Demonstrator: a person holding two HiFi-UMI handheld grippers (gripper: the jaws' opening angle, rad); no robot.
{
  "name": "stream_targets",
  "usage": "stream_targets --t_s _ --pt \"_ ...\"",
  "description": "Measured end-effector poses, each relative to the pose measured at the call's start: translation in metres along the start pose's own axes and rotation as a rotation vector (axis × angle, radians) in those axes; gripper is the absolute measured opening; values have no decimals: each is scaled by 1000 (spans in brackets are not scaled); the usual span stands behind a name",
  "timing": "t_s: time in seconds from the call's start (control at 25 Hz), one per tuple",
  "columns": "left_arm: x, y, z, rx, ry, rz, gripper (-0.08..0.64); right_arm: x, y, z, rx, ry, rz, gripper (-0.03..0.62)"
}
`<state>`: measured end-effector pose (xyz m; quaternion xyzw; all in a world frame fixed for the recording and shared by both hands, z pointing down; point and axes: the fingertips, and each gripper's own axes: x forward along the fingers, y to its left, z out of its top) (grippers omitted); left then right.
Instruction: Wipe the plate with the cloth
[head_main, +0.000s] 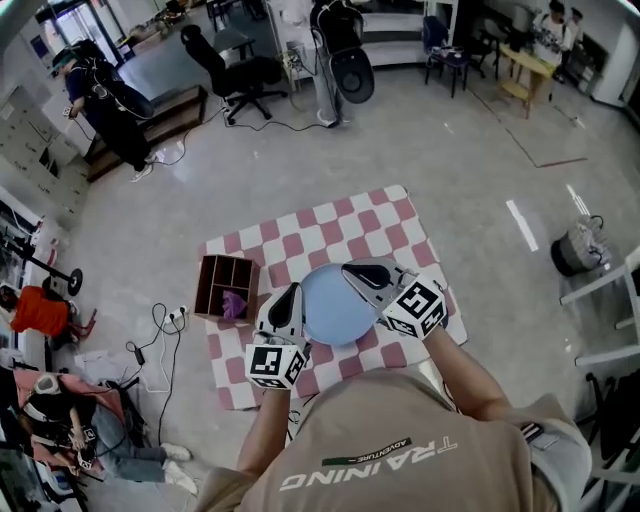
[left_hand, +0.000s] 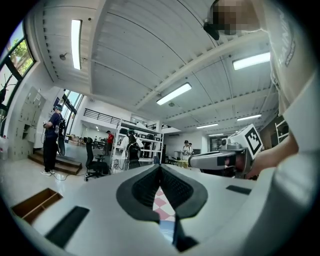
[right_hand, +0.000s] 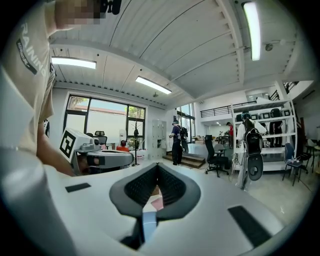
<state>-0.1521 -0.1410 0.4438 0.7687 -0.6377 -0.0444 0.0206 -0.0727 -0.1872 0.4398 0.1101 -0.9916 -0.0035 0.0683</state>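
A person in a tan T-shirt (head_main: 390, 450) stands over a checked mat with a hand-held tool in each fist, both pointing out level above the work. The left tool (head_main: 288, 296) has its jaws together with nothing between the pads. The right tool (head_main: 353, 270) is likewise closed and empty (each tool's own camera shows only mat and plate through the slit under the pads).

Directly beneath them, the pale blue plate (head_main: 335, 318) lies flat on the pink-and-white checked mat (head_main: 330, 225). The left tool is over its near left rim and the right tool over its right side; whether either touches it cannot be told.

At the mat's left edge stands a wooden box (head_main: 214, 272) with compartments. The purple cloth (head_main: 235, 303) sits bunched in its near right compartment, apart from both tools and from the plate. Farther back, a black office chair (head_main: 228, 62) and a standing person (head_main: 105, 105) occupy the grey floor.

Judging by the scene, no wiping is under way. The cloth in the box and the plate alone on the mat would suit either the moment ahead of fetching the cloth or the moment after it has gone back. Any fresh grasp would call for the closed jaws to part.
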Motion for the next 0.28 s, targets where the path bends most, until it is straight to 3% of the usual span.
stream_targets --t_s 0.28 --pt "-9 15 -8 17 24 11 11 10 13 -8 9 0 13 17"
